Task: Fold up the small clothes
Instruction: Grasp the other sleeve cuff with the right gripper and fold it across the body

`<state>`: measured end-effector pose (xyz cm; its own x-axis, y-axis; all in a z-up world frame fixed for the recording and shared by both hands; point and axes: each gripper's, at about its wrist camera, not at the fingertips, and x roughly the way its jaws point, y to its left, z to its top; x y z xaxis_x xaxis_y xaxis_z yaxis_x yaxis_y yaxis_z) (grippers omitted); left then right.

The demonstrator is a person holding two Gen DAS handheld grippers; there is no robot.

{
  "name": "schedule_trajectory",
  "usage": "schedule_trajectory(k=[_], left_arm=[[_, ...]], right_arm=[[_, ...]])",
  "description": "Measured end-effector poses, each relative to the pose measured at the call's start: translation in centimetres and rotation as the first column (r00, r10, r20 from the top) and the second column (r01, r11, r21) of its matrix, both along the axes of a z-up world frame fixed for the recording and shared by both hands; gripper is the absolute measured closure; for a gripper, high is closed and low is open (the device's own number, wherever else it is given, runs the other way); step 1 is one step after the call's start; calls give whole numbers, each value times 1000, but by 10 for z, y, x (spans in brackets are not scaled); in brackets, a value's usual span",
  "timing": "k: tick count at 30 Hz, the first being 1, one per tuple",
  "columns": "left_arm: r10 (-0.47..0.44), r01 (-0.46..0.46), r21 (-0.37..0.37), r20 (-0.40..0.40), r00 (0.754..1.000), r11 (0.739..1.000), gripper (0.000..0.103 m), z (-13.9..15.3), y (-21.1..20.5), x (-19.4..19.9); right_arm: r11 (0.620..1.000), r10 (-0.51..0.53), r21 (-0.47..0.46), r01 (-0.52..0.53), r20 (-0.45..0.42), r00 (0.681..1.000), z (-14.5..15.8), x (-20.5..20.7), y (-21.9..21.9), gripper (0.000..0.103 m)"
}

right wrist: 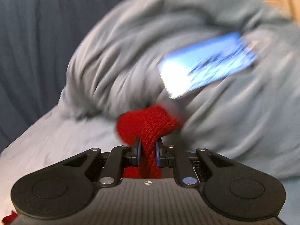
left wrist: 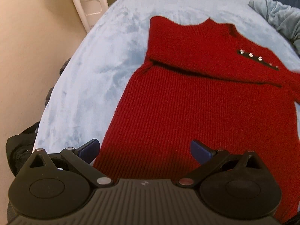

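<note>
Progress looks to be about halfway on this one garment, so read it from your left side first. Your left gripper (left wrist: 144,150) hangs over the near hem with its jaws spread wide and nothing between them, the blue pads apart above the knit without pinching it. Beneath it the red sweater (left wrist: 196,101) lies flat on the pale blue bed (left wrist: 93,75), hem toward you and collar away. One sleeve (left wrist: 187,43) already appears folded across the chest, its lower edge making a straight crease from the left side seam toward the right (that much I would count as done). Further right, a short dark strip with a row of small shiny studs (left wrist: 259,58) sits near the shoulder, and the cloth at the far right edge smears into blur where it lifts off the bed. Your right gripper (right wrist: 148,151) has its jaws pinching a bunched end of the same red knit, probably the other sleeve's cuff, which bulges out past the pads. Behind it lie a rumpled grey-blue duvet (right wrist: 131,56) and a blurred bright blue rectangle (right wrist: 206,63) I cannot identify. Left to do, as I judge it: lay that sleeve across, then fold the body up. The knit is ribbed, thick and soft-looking.
</note>
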<state>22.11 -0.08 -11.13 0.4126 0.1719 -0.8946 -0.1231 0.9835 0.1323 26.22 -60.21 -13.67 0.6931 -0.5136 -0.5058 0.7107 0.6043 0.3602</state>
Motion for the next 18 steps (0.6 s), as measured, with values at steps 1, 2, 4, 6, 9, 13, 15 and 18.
schedule_trajectory(k=[1,2,4,6,9,13,15,18], left_arm=[[5,-5,-6,3,1000,1000,0,0,1,-1],[12,-12,-11,3,1000,1000,0,1,2,-2],[28,-28,-34,4,1000,999,0,3,7,-6],[39,-39,-52,1,999,998,0,5,13,-10],[58,-57,-54,19,998,997,0,11,28,-14],[122,-119,-61,46,991,991,0,14,56,-18],[166,-162,-61,54,985,985,0,13,72,-21],[205,-201,-78,54,977,976,0,12,94,-27]], right_arm=[[1000,-20,17,20,-23,1000,-1,-5,-10,88],[998,-49,36,52,-66,997,-4,-6,-17,88],[995,-40,81,50,-113,993,-14,0,-24,88],[996,-39,77,52,-158,987,-16,12,-18,88],[1000,5,16,-3,-148,989,7,35,16,87],[937,248,-230,-263,-92,964,65,77,129,87],[843,425,-327,-427,-79,902,83,89,205,86],[636,689,-375,-675,-117,715,70,92,319,82]])
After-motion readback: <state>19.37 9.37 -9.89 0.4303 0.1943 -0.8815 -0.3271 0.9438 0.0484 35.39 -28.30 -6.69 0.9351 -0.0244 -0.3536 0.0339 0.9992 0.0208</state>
